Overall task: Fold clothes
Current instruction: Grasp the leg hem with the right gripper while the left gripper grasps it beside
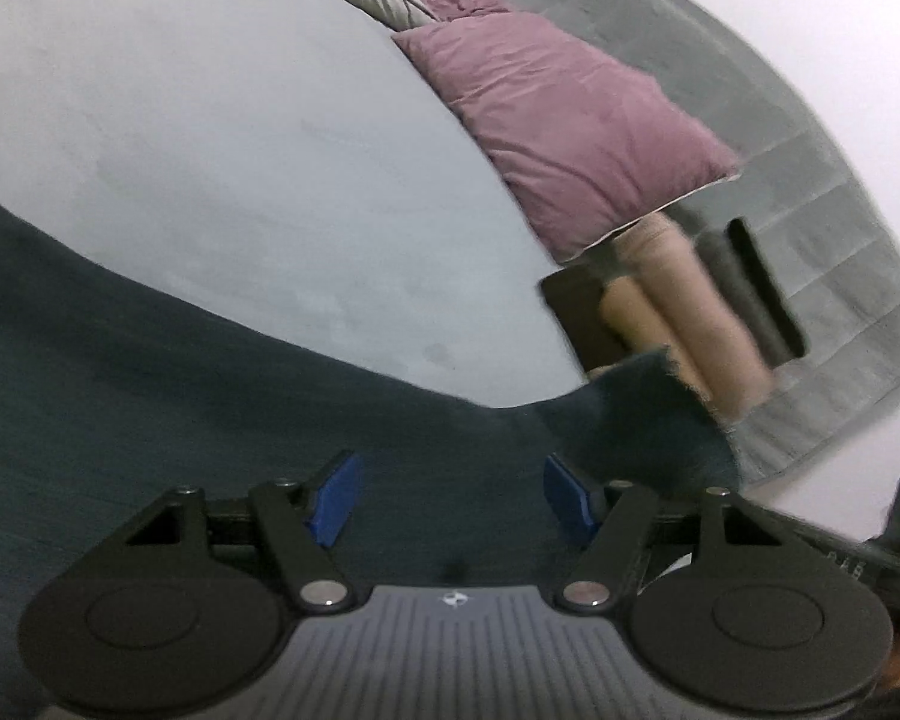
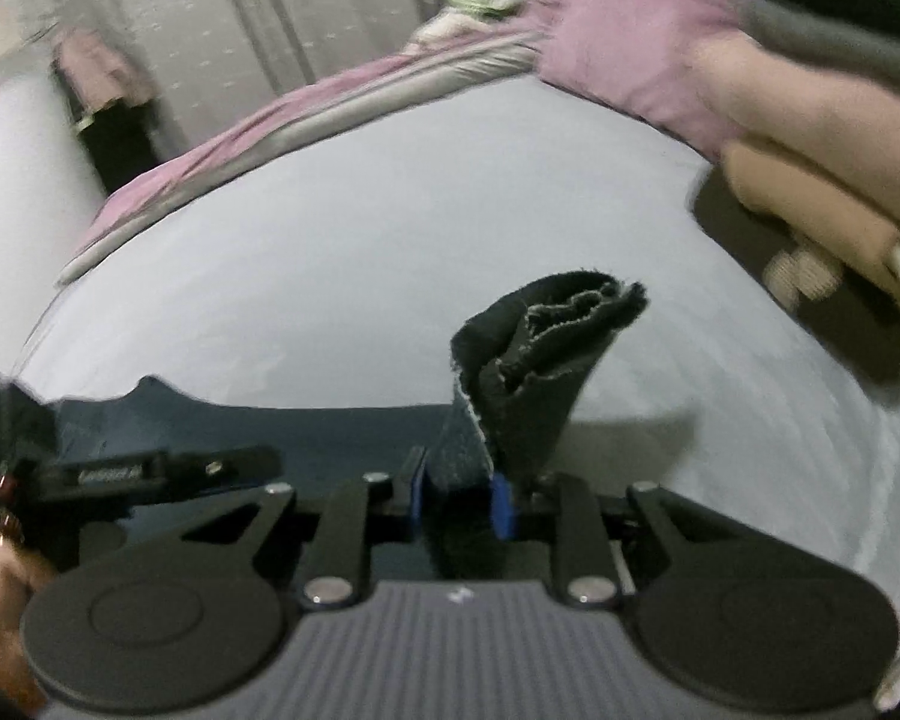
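One bunched corner of the dark garment [image 2: 510,384] sat pinched in my right gripper [image 2: 459,498] above the bed [image 2: 330,252]; my left gripper [image 1: 447,498] gaped empty over its spread body, so uneven pulling could skew the fold.

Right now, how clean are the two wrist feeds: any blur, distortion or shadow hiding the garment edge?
Left wrist view: strong fisheye bending, motion smear across the dark garment and the pink pillow; the left tool stays sharp. Right wrist view: the frayed garment edge in the right tool reads crisply, a soft shadow beside it; the hand at upper right is blurred.
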Demonstrator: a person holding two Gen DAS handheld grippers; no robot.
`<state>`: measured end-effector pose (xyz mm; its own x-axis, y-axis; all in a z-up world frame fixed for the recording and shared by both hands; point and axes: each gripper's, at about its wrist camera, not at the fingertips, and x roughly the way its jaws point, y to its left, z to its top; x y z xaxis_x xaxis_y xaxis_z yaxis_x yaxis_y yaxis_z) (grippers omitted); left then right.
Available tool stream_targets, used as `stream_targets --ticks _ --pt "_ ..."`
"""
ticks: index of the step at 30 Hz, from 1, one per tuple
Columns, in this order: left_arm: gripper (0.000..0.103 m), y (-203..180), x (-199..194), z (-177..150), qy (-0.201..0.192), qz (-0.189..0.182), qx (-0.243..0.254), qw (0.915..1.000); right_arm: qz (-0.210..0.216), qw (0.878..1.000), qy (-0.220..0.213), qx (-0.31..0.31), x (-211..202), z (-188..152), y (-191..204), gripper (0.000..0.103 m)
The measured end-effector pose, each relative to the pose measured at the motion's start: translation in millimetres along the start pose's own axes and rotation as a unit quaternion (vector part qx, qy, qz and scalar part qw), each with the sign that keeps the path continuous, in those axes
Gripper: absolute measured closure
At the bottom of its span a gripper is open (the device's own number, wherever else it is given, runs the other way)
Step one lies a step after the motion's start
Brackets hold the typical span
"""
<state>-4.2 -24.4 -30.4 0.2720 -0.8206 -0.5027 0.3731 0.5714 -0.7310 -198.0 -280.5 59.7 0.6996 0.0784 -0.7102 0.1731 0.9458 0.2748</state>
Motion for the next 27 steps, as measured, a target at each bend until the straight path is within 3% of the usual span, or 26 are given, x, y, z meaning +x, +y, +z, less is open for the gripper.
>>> stream_targets --ticks 7,13,20,27 --pt "0.038 20.0 -8.9 7.8 -0.025 -0.076 -0.095 0.9922 0.020 0.996 0.002 -0.090 9.2 -4.4 63.8 0.083" --pt "0.038 48.3 -16.8 8.8 -0.036 -0.091 -0.163 0.9817 0.031 0.988 0.017 -0.149 29.4 -14.7 105.5 0.084" --pt "0.038 69.9 -23.7 4.8 -0.036 -0.070 -0.192 0.9783 0.051 0.974 0.046 -0.216 57.5 -37.1 142.3 0.083" --pt "0.038 82.0 -19.6 1.9 -0.025 -0.026 -0.183 0.9824 0.123 0.955 0.073 -0.259 79.1 -58.5 157.9 0.077"
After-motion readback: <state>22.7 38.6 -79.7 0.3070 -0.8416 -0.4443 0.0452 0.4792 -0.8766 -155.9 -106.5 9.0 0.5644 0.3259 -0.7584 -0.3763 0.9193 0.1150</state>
